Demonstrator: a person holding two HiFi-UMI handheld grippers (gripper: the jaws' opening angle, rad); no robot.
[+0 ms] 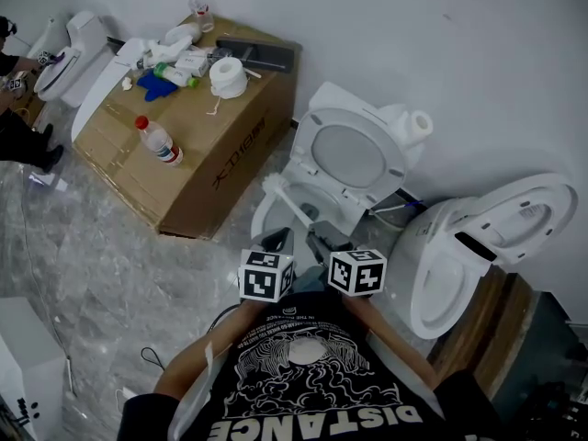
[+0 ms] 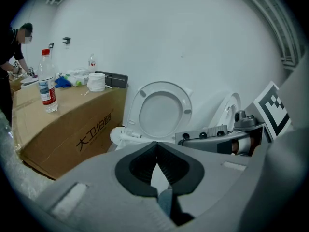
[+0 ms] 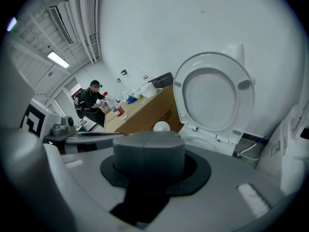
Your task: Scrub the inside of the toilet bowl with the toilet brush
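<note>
— Left side?
— Left tool [image 2: 157,148] is held low before the torso, jaws met at the tips with nothing between them. Left forearm [image 1: 188,366] is bent inward.
— Right side?
— Right tool [image 3: 148,151] is just beside the left and level with it, jaws together. It appears to clamp the toilet brush [image 1: 292,208] handle, though the grip itself is hidden. Right forearm [image 1: 386,333] is angled in likewise.

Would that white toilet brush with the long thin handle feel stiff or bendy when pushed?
Probably light: the white toilet brush has a slim, plastic-looking handle. Gripped at the far end, as the right claw appears to do, it may flex when pressed. The rounded bristle head likely gives softly.
</note>
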